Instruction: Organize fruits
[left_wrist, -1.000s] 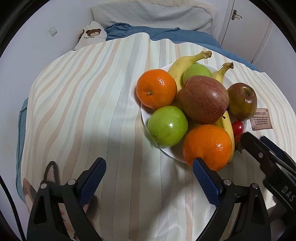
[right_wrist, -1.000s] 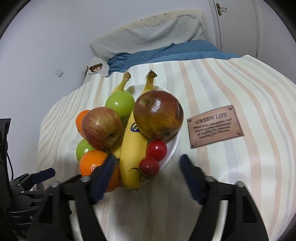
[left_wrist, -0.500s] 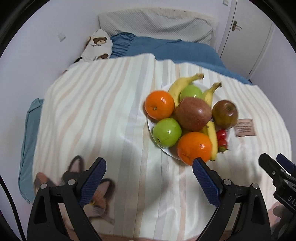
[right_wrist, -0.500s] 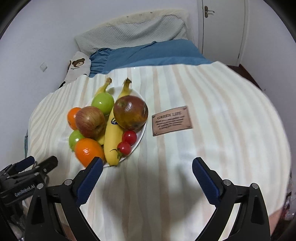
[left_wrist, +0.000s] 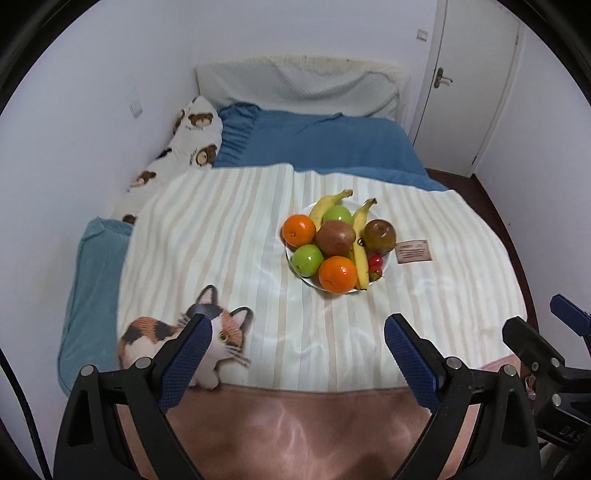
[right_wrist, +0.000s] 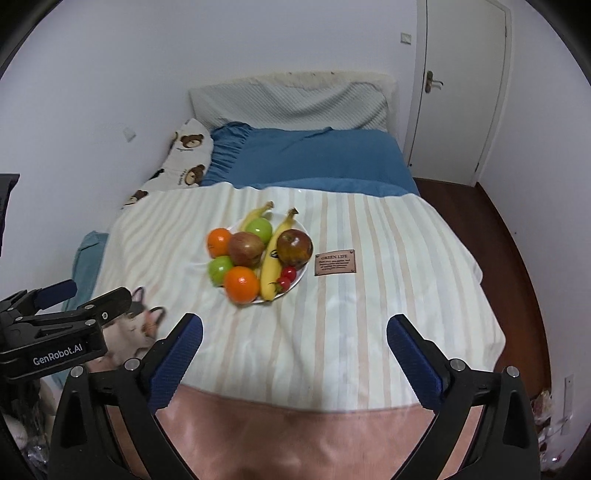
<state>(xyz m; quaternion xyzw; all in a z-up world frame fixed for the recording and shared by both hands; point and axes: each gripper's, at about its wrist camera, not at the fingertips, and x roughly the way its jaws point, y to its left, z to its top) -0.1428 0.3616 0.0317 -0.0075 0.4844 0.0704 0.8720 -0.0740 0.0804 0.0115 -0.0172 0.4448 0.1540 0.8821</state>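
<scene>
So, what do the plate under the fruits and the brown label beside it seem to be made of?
The plate looks like glazed white ceramic: its rim is smooth and evenly white, though plastic cannot be excluded. The brown label looks like leather or imitation leather: matte brown, with printed text and small rivet-like dots at the corners, lying flat on the striped blanket.

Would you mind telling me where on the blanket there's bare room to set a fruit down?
Free: the striped stretch left of the plate, above the cat print, and the wide area right of the label. Crowded: the plate itself, and its narrow gap to the label.
</scene>
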